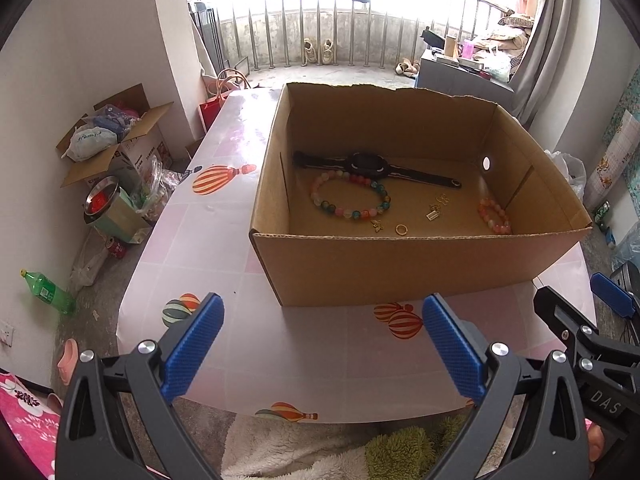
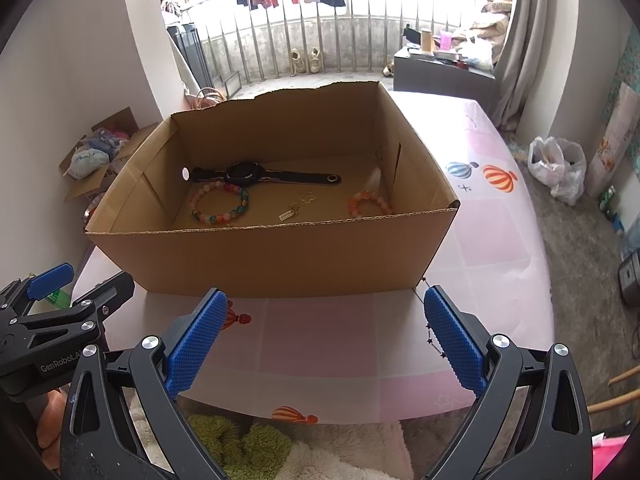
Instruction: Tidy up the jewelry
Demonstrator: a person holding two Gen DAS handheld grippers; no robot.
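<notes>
- Left wrist view: the left gripper (image 1: 322,344) hangs over the near edge of the table (image 1: 224,216), its blue pads spread wide with nothing between them.
- Ahead stands an open cardboard box (image 1: 400,264) on the pink balloon-print cloth.
- On the box floor lies a black watch (image 1: 370,166), strap stretched flat near the far wall.
- Just in front of the watch sits a multicoloured bead bracelet (image 1: 352,200); its far beads look to touch the strap.
- An orange bead bracelet (image 1: 495,216) rests by the right wall, well apart from the first.
- Between the two bracelets lie small gold pieces (image 1: 436,208) and a gold ring (image 1: 401,229) near the front wall.
- The right gripper (image 1: 576,300) shows at the right edge, fingers parted.
- Right wrist view: the right gripper (image 2: 324,336) is likewise released and empty, short of the box (image 2: 280,260).
- The watch (image 2: 244,174), the multicoloured bracelet (image 2: 220,204), the gold pieces (image 2: 298,206) and the orange bracelet (image 2: 368,204) all lie inside; the ring is hidden behind the front wall.
- The left gripper (image 2: 80,276) appears at the left edge, apart from the box.
</notes>
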